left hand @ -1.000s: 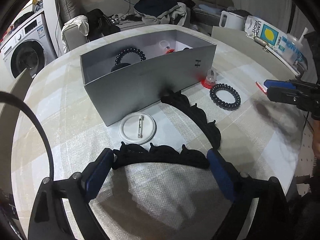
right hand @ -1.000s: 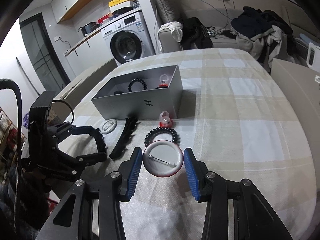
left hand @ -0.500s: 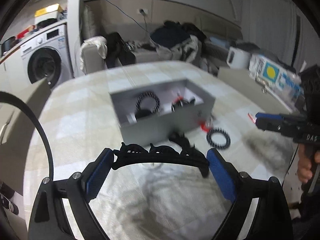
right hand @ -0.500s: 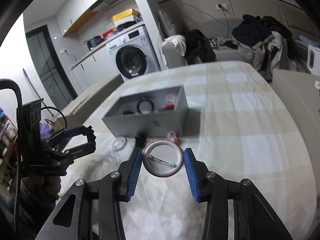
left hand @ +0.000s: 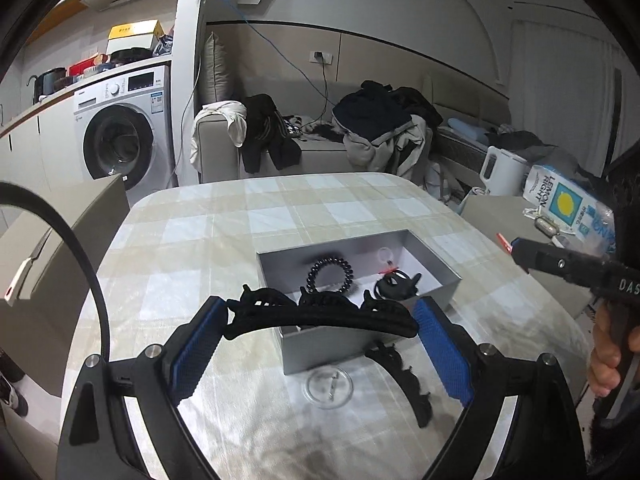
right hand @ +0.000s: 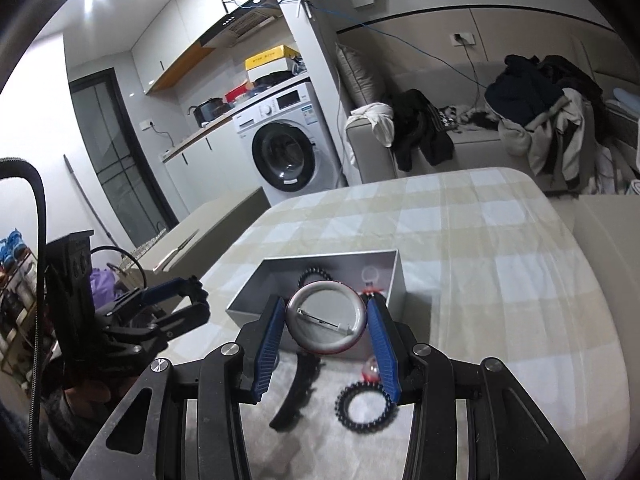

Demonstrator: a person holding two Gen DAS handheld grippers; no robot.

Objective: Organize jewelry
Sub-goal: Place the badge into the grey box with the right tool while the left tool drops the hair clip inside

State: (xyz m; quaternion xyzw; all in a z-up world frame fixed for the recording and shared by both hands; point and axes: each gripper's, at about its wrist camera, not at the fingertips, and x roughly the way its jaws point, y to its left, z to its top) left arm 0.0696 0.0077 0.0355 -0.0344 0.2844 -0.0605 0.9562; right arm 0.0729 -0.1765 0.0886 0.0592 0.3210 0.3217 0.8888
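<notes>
- The left hand-held gripper (left hand: 320, 344) clamps a black scalloped headband (left hand: 320, 314) crosswise between its blue pads (left hand: 442, 356), lifted above the near wall of the grey box (left hand: 436, 258).
- The right hand-held gripper (right hand: 326, 344) is closed on a round pin badge (right hand: 326, 322), pin side toward the camera, raised over the near side of the same box.
- The grey box stands on the desk (left hand: 224, 240), which wears a checked cloth, nearer its front edge than its far edge.
- Inside the box lie a black spiral hair tie (left hand: 329, 275), a red-based clear trinket (left hand: 386, 260) toward the far right corner, and a black clip-like piece (left hand: 396, 286) at the right.
- On the desk in front of the box rest a second black headband (right hand: 298, 386), a second spiral hair tie (right hand: 366, 408), another red trinket (right hand: 370, 370) and a clear round badge (left hand: 329, 386).
</notes>
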